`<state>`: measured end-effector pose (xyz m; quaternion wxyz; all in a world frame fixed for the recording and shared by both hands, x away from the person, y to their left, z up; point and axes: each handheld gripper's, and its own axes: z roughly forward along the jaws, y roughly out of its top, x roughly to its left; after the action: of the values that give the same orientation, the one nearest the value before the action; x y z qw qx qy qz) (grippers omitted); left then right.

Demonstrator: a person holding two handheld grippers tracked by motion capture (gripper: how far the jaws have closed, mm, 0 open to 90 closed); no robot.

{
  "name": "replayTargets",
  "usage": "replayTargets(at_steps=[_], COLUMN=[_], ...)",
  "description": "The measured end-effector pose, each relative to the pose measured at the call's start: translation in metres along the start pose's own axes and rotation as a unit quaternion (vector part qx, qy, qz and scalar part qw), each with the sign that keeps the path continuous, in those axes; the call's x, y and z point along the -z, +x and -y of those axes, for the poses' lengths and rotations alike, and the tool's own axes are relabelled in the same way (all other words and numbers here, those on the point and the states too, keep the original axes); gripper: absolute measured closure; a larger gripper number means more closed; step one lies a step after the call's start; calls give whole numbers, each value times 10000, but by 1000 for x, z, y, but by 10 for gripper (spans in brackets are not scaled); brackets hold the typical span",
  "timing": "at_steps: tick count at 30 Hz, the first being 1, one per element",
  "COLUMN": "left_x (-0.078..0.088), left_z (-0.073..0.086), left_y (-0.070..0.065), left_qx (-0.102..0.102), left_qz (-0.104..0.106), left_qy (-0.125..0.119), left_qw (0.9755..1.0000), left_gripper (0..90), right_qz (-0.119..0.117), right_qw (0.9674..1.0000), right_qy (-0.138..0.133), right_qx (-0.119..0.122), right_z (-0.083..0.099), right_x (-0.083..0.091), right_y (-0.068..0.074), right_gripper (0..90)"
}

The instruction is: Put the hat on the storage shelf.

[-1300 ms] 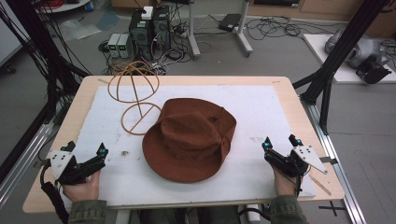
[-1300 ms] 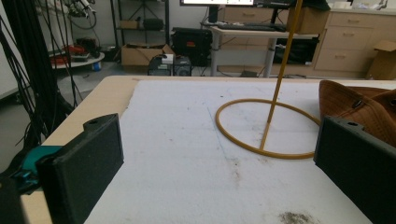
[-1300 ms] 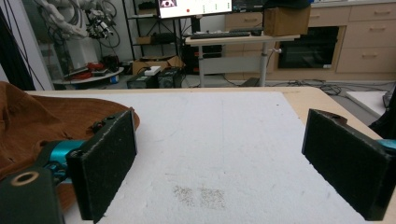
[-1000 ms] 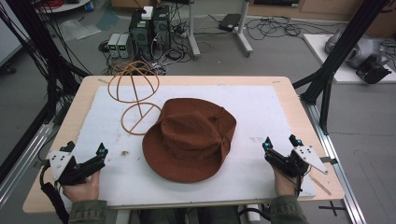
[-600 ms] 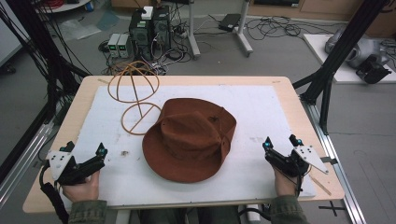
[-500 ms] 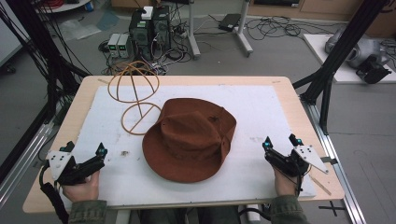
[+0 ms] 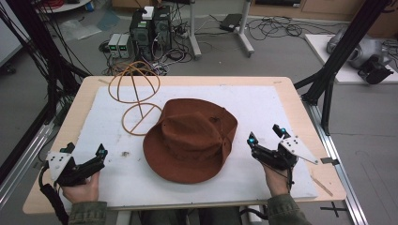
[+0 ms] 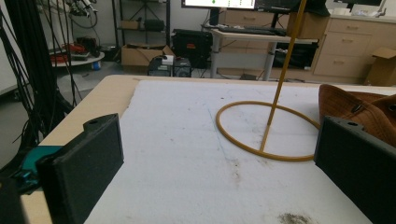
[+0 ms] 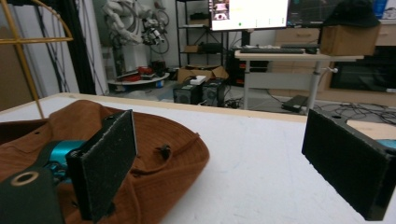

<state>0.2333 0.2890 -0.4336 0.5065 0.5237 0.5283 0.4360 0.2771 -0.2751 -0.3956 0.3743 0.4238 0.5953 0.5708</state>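
A brown brimmed hat [image 7: 192, 138] lies crown up in the middle of the white mat [image 7: 263, 103]. Behind it to the left stands a yellow wire hat stand [image 7: 136, 96], with a round base ring [image 8: 266, 130] and a domed top. My left gripper [image 7: 87, 157] rests open at the mat's front left, well clear of the hat. My right gripper [image 7: 267, 140] rests open at the front right, just beside the hat's brim [image 9: 154, 154]. Nothing sits between either pair of jaws.
The mat covers a light wooden table [image 7: 80, 112]. Black frame posts [image 7: 328, 70] rise at both sides of the table. Computers and cables [image 7: 150, 28] lie on the floor beyond the far edge.
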Motion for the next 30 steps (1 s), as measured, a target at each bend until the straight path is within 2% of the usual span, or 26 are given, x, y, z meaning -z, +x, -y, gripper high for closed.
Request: replayTargets(at_steps=[4,7,8,9,10,11,13,14,16,17,18,19,20,22,23,24,25,26,27,28,29,30], left_x=[0,0,0,0,0,-1,-1,-1,-1,-1,-1,-1,-1,-2,-2,-2,-2,-2,-2,-1,-1,-1], left_z=[0,0,0,0,0,0,0,0,0,0,0,0,0,1,1,1,1,1,0,0,0,0], left_y=[0,0,0,0,0,1,1,1,1,1,2,2,2,1,1,1,1,1,1,1,1,1], left_qx=[0,-15,-13,1,1,3,1,3,13,14,6,14,14,11,11,-2,-6,-10,-15,-15,-2,2], left_qz=[-3,0,-2,-7,-7,-15,-11,-9,-9,-9,-12,-5,-5,9,9,13,18,21,16,17,9,5], left_qy=[-1,4,-8,-18,-18,2,1,9,1,4,15,9,9,13,13,31,25,24,22,22,8,4], left_qw=[10000,10000,10000,10000,10000,10000,10000,10000,10000,10000,10000,10000,10000,10000,10000,10000,10000,10000,10000,10000,10000,10000], left_gripper=[18,18,18,18,18,18,18,18,18,18,18,18,18,18,18,18,18,18,18,18,18,18], right_qz=[-129,-429,-429,-978,-1229,-1387,-1767,-1939,-2180,-2262,-2262,-2442,-2490,-2628,-2628,-2696,-2696,-2707,-2759,-2759,-2798,-2854], right_qw=[9999,9985,9985,9931,9890,9858,9763,9705,9623,9584,9584,9487,9460,9386,9386,9310,9310,9272,9167,9167,9118,9000], right_qy=[25,235,235,533,682,780,1007,1153,1295,1374,1374,1523,1566,1731,1731,1914,1914,2029,2303,2303,2399,2687], right_qx=[99,255,255,379,469,532,736,845,986,1073,1073,1309,1364,1416,1416,1545,1545,1607,1749,1749,1809,1907], right_z=[-5,-12,-12,-16,-18,-19,-22,-24,-26,-27,-27,-28,-28,-27,-27,-25,-25,-24,-20,-20,-18,-12], right_x=[-6,-19,-19,-30,-35,-38,-46,-50,-55,-58,-58,-64,-66,-72,-72,-79,-79,-83,-90,-90,-94,-103], right_y=[4,6,6,7,7,8,11,14,19,21,21,26,28,32,32,36,36,39,45,45,48,53], right_gripper=[95,94,94,94,94,94,94,95,95,95,95,95,95,95,95,95,95,95,95,95,95,95])
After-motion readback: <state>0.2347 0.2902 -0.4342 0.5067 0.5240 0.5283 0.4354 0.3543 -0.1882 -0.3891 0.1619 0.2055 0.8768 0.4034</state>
